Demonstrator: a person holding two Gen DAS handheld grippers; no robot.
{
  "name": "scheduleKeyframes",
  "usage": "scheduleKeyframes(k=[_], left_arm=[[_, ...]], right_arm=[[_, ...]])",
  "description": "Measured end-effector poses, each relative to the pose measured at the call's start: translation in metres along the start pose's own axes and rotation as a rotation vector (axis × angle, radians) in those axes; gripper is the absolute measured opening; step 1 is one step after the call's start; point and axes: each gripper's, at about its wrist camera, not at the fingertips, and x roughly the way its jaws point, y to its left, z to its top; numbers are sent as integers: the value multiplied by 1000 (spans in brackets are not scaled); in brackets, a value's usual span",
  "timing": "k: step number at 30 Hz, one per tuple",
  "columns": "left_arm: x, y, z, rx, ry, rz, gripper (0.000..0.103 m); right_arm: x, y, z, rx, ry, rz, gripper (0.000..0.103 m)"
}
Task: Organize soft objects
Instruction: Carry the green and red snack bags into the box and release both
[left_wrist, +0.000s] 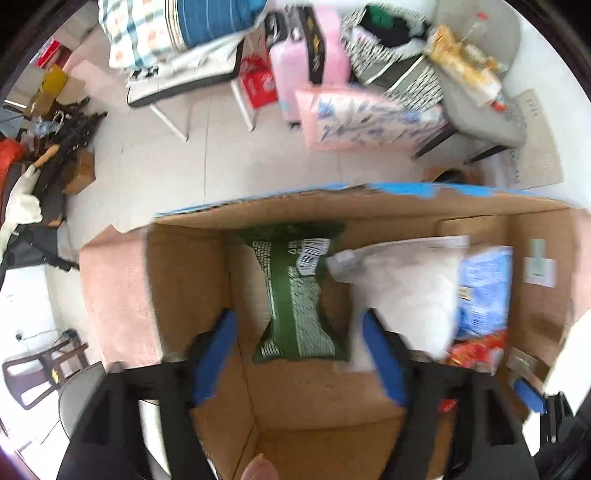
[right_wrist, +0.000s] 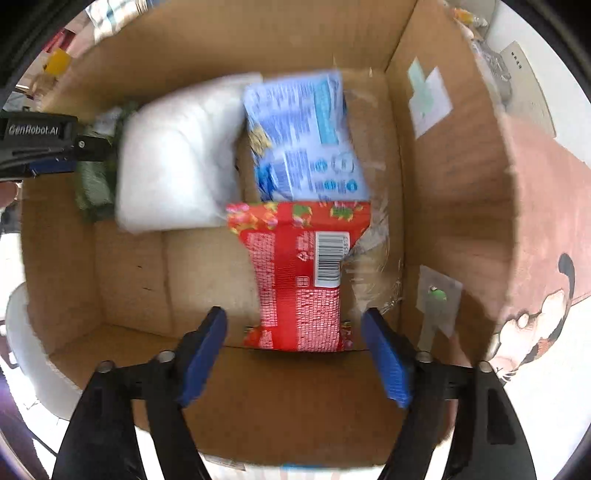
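Released and spread wide, my left gripper (left_wrist: 299, 354) hangs over the cardboard box (left_wrist: 184, 280), its blue fingers either side of the green packet (left_wrist: 295, 291) lying on the box floor; a white pillow-like bag (left_wrist: 402, 291) sits just beside it, then a blue packet (left_wrist: 484, 291) and a red one (left_wrist: 476, 350). Beyond the far rim I see pale floor tiles (left_wrist: 229, 162), a pink suitcase (left_wrist: 291, 66) and a patterned pillow (left_wrist: 369, 118). From the right wrist, my right gripper (right_wrist: 295, 354) is likewise wide apart and empty above the red packet (right_wrist: 299, 277), which lies near the right wall; bare cardboard floor (right_wrist: 207, 277) lies to its left.
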Motion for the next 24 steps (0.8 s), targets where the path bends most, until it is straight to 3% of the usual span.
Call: scheduleKeyframes(k=[3, 6, 12, 24], left_arm=[[-33, -4, -22, 15, -61, -21, 96], [-56, -10, -53, 33, -112, -46, 103], [-78, -14, -105, 20, -191, -52, 103], [-122, -10, -170, -79, -318, -27, 103]], right_arm=[[-27, 1, 0, -9, -59, -17, 101], [-54, 1, -7, -14, -130, -41, 103], [-88, 0, -32, -27, -237, -51, 103], [-124, 11, -87, -79, -312, 24, 103]])
